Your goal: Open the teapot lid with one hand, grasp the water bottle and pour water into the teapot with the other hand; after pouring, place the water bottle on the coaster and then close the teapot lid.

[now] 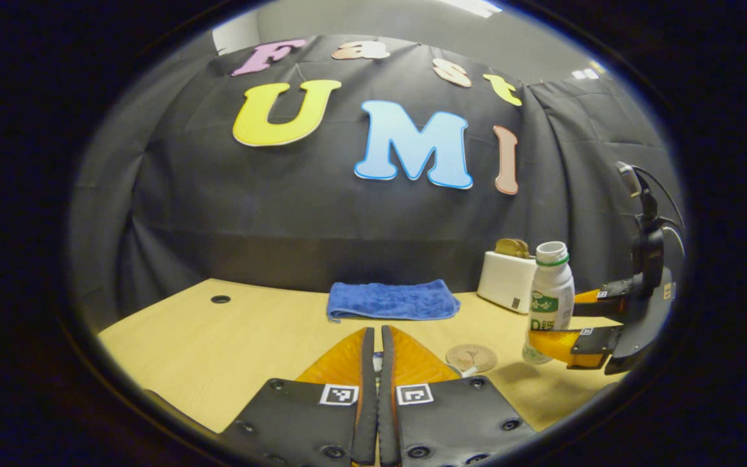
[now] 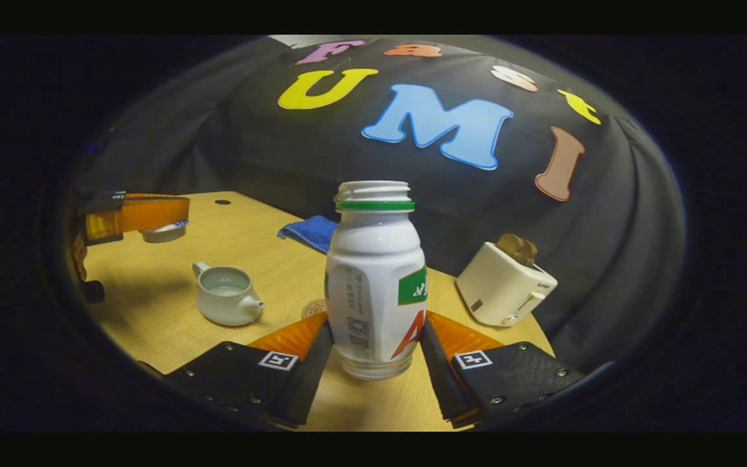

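**Bottle gripped beside the coaster, teapot lid lifted away**

On a pale wooden table (image 2: pixel 172 337) the right gripper (image 2: pixel 373 337) has its two fingers pressed against either side of a white water bottle (image 2: pixel 373 279); the bottle stands upright, uncapped, with a green ring at its neck, and its base looks to be just at the tabletop. In the left gripper view the same bottle (image 1: pixel 550 295) stands just beside a round woven coaster (image 1: pixel 471 357), not on it, with the right gripper (image 1: pixel 558 324) reaching in from the side.

The teapot (image 2: pixel 225 297), small and white, sits open on the table to the left of the bottle, spout pointing towards it; its inside is visible. The left gripper (image 2: pixel 153 217) is raised above and beyond the pot, its fingers closed on the teapot lid (image 2: pixel 165 231); in its own view the left gripper (image 1: pixel 377 363) has its fingers nearly together with something small and pale pinched between them.

A folded blue towel (image 1: pixel 391 300) lies at the back of the table; a white toaster (image 2: pixel 504 292) with bread in its slot stands at the back right.
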Motion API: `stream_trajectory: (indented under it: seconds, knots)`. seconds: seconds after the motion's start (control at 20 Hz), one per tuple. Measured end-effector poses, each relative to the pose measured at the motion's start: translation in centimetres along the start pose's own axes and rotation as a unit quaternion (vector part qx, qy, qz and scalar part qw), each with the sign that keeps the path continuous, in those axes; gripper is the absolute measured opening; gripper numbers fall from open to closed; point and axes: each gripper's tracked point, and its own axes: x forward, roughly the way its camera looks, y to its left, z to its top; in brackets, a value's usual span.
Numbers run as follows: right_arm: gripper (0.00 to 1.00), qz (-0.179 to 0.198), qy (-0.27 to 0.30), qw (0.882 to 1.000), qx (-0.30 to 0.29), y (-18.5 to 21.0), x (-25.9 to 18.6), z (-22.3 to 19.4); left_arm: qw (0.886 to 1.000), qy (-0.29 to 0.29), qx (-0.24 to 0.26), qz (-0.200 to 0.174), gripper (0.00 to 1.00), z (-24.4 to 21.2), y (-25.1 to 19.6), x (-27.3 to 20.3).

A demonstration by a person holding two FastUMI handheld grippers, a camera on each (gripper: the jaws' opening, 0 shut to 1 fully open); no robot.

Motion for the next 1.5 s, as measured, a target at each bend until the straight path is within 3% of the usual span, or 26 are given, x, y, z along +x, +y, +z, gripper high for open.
stream_trajectory:
  seconds: [0.15,0.55,0.6,0.65,0.8,0.85,1.05,1.35,1.45,1.5]
  knots:
    - [0.73,-0.007,-0.009,1.0,0.012,-1.3,-0.7,0.0,1.0,0.001,0.006,-0.011,0.07,-0.8,-2.1,1.7]
    - [0.73,-0.018,-0.025,0.999,0.02,-4.4,-1.8,-0.5,0.999,0.005,0.029,-0.018,0.11,-2.3,-5.2,3.9]
    - [0.73,-0.021,-0.026,0.999,0.02,-4.6,-1.8,-0.7,0.999,0.006,0.031,-0.019,0.07,-2.5,-5.4,4.1]
    - [0.73,-0.022,-0.027,0.999,0.02,-4.9,-1.9,-0.8,0.999,0.007,0.031,-0.019,0.11,-2.7,-5.6,4.2]
    - [0.73,-0.021,-0.028,0.999,0.022,-5.3,-2.0,-1.2,0.999,0.018,0.038,-0.016,0.07,-3.9,-5.9,4.6]
    - [0.73,-0.021,-0.028,0.999,0.022,-5.4,-1.9,-1.1,0.999,0.021,0.042,-0.014,0.11,-4.2,-5.8,4.7]
    - [0.73,-0.027,-0.031,0.999,0.018,-5.7,-2.1,-1.2,0.999,0.021,0.044,-0.011,0.07,-4.5,-5.6,4.5]
    - [0.73,-0.028,-0.03,0.999,0.02,-5.8,-2.2,-1.4,0.999,0.019,0.047,-0.004,0.11,-5.3,-5.5,4.7]
    - [0.73,-0.027,-0.029,0.999,0.021,-5.7,-2.3,-1.5,0.999,0.018,0.046,-0.005,0.07,-5.2,-5.6,4.8]
    - [0.73,-0.027,-0.029,0.999,0.021,-5.7,-2.2,-1.3,0.999,0.019,0.048,-0.005,0.17,-5.1,-5.5,4.8]
